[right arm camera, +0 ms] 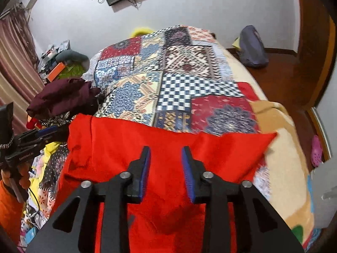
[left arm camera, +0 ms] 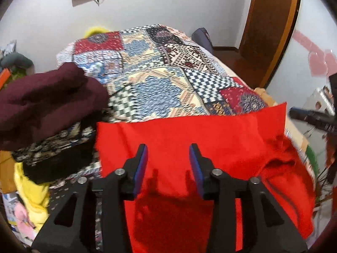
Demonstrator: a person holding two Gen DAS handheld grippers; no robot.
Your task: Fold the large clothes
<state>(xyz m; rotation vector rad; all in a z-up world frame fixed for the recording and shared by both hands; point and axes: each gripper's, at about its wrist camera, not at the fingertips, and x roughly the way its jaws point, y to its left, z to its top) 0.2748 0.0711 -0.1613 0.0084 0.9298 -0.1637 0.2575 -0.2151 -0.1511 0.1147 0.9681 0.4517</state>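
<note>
A large red garment [left arm camera: 189, 139] lies spread on the near end of a bed with a patchwork cover [left arm camera: 160, 71]. It also shows in the right wrist view [right arm camera: 168, 139], with its far edge straight across the bed. My left gripper [left arm camera: 168, 149] is open and empty, hovering above the red cloth. My right gripper [right arm camera: 166, 151] is open and empty above the same cloth. The right gripper shows at the right edge of the left wrist view [left arm camera: 311, 118]. The left gripper shows at the left edge of the right wrist view [right arm camera: 31, 139].
A pile of clothes topped by a maroon garment [left arm camera: 48, 105] sits on the bed's left side, over patterned and yellow clothes [left arm camera: 35, 194]. A blue bag [right arm camera: 252, 48] lies on the wooden floor at right. A wooden door [left arm camera: 271, 21] stands at back right.
</note>
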